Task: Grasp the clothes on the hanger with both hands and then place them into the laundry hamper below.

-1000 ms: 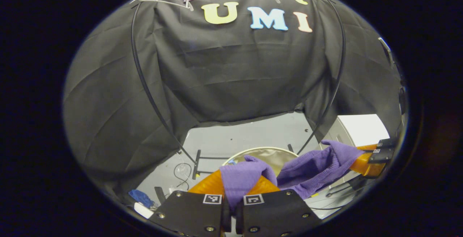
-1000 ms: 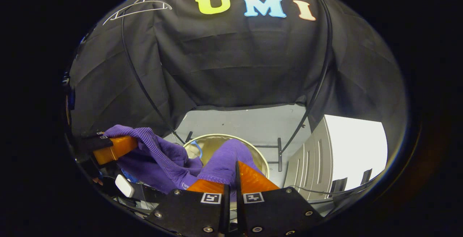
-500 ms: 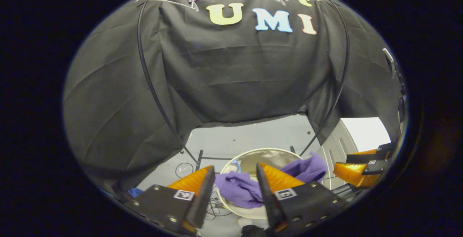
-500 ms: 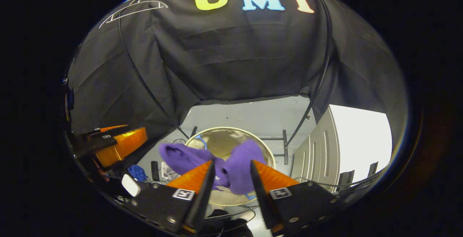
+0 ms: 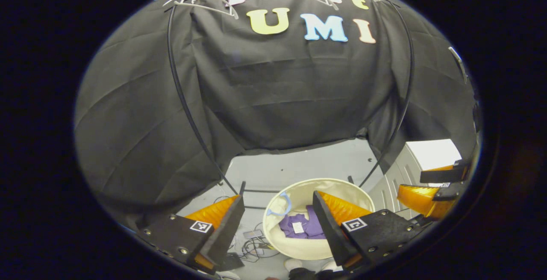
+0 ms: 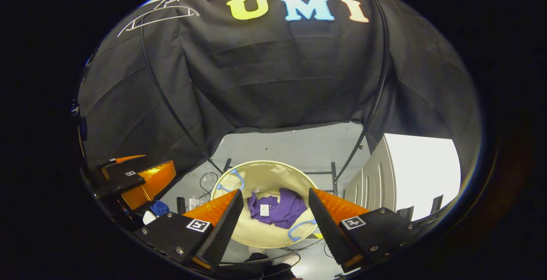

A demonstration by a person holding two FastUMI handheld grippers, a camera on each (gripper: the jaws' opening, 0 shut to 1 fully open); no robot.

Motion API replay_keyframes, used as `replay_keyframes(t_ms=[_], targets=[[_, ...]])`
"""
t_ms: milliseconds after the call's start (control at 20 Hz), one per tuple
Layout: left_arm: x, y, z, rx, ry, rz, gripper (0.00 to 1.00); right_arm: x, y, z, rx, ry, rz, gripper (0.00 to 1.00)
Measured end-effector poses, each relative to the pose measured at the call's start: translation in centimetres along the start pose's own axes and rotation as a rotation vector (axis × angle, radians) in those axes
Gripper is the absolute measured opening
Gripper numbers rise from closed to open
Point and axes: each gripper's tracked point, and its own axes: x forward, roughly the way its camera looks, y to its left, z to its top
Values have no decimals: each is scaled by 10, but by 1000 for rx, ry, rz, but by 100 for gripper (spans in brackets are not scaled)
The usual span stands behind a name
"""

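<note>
Both sets of fingers stand released with nothing between them: the left gripper [image 5: 277, 224] and the right gripper [image 6: 275, 218] each hang above the laundry hamper [image 6: 260, 177], well clear of its rim. The purple garment [image 6: 277, 209] lies crumpled at the bottom of the hamper, a small white tag facing up; in the left gripper view the same garment [image 5: 301, 226] sits inside the cream wall of the hamper [image 5: 299, 190], toward the near side. Judge the deposit as effectively made, so treat the step in hand as a clean withdrawal and check. Keep both sets of fingers spread as you lift away, so no fold of cloth catches on a fingertip and drags back out. Draw each gripper straight up before moving sideways; the blue handle loops [image 6: 299, 228] on the rim stand close beneath the fingers and could snag, tipping the light hamper. Keep the two grippers apart while they rise; the other gripper [image 5: 431, 186] is near at the side. Confirm that no sleeve drapes over the rim; from these views the whole garment appears to lie inside. The white hangers [image 6: 162, 10] on the rail above look bare, which suggests nothing remains to fetch. Avoid the cables [image 5: 252, 246] on the floor beside the hamper.
</note>
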Motion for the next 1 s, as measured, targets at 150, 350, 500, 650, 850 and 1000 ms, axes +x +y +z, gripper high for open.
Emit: replay_keyframes(t_ms=[150, 350, 500, 650, 850, 1000], targets=[[-11, 4, 23, -1, -57, 7, 94, -13, 3, 21, -6, -60, 9, 95], [-37, 9, 75, -6, -164, -7, 99, -39, 5, 62, -24, -151, 26, 95], [-60, 21, 127, -3, -263, -10, 96, -65, -5, 101, -56, -229, 16, 95], [-92, 28, 179, -5, -362, -6, 97, -102, -19, 145, -66, -342, -21, 95], [-138, 51, 226, -46, -474, 17, 100, -154, -49, 202, -57, -521, -102, 95], [-166, 71, 253, -62, -536, 38, 100, -189, -59, 230, -44, -642, -138, 95]])
